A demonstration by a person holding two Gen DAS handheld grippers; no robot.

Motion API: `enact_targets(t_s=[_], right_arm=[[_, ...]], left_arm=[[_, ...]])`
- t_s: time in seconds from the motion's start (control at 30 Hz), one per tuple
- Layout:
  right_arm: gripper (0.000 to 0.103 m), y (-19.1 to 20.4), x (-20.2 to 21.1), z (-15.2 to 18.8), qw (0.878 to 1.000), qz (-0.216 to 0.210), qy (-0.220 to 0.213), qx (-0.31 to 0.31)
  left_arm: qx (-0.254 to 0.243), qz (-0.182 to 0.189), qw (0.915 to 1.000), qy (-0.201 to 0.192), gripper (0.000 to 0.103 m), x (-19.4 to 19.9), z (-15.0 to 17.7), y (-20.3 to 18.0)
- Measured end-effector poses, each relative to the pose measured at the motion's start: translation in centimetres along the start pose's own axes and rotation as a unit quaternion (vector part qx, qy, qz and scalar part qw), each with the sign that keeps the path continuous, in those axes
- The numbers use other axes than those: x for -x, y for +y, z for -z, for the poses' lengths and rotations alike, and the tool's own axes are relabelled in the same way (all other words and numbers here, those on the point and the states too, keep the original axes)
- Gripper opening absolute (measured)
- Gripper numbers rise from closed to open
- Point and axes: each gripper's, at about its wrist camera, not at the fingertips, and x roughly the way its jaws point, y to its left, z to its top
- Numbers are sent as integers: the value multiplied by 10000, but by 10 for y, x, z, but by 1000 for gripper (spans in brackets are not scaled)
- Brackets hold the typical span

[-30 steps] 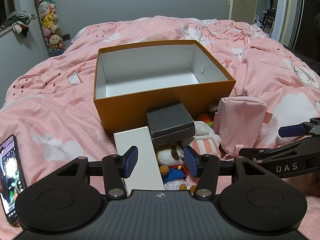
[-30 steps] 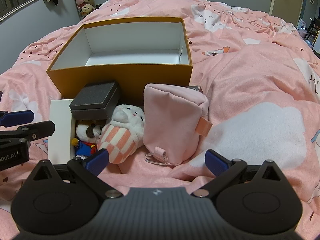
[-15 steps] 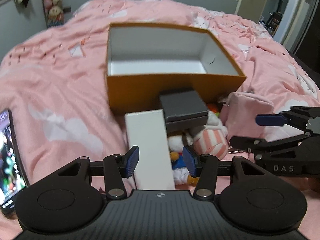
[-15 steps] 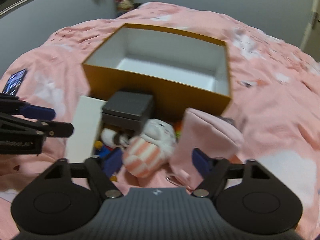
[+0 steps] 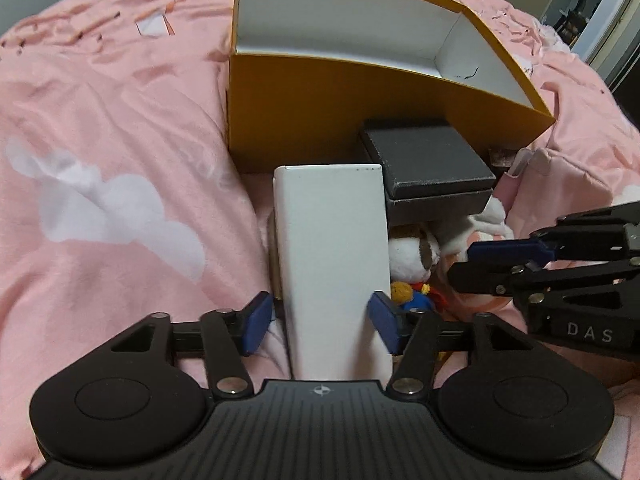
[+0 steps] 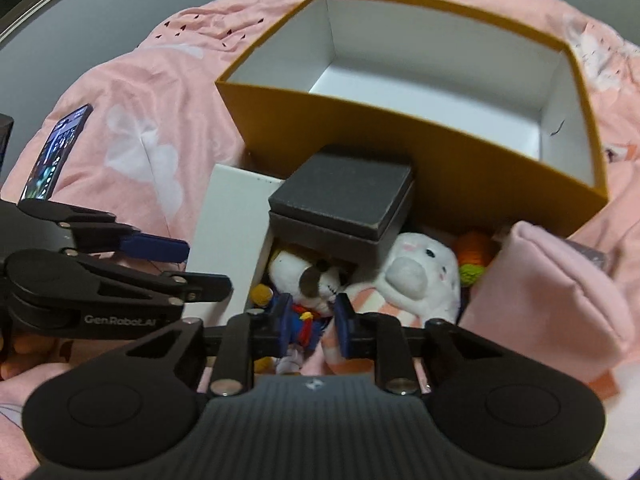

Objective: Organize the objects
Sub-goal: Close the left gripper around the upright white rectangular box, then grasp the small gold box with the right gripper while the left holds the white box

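Now both of my hands have dropped in close over the pile in front of the orange box (image 5: 360, 96), which sits on the pink bedspread (image 5: 100, 120) with nothing inside it. A second ago I was looking at the heap from farther back; both views are now filled with it.

My left gripper (image 5: 320, 320) has just been opening, and its jaws stand wide on either side of the near end of the white box (image 5: 332, 248). The pads flank that box but I see a sliver of gap at each side, so I judge it straddled, not yet held.

My right gripper (image 6: 310, 326) has just been closing from fully spread, and its jaws are now pinched narrowly around the blue body of the small dog plush (image 6: 304, 280). That toy lies half under the black box (image 6: 344, 204), beside the bunny plush (image 6: 416, 276) and the pink pouch (image 6: 552, 296).

So two picks look under way at once. Nothing is in the orange box yet. Lifting the dog may tip the black box resting over it.
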Motion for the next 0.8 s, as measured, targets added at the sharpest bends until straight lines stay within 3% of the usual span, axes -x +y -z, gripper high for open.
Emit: enact_targets(t_s=[0.17, 0.3, 0.57, 0.6, 0.67, 0.8], right_arm=[[21, -4, -11, -2, 9997, -93, 137, -158], [21, -6, -16, -3, 9997, -89, 166, -182], [21, -4, -16, 1, 9996, -51, 150, -231], [21, -4, -15, 1, 9996, -35, 132, -233], [21, -2, -12, 3, 9997, 3, 96, -233], [22, 0, -8, 7, 9997, 31, 44, -236]], left_arm=[[224, 391, 9989, 86, 79, -13, -3, 8], [347, 590, 9976, 77, 79, -18, -5, 12], [603, 724, 9955, 67, 85, -29, -4, 18], [634, 727, 9953, 62, 84, -30, -4, 19], [664, 642, 9957, -33, 73, -23, -2, 17], [465, 409, 9977, -291, 73, -2, 5, 8]])
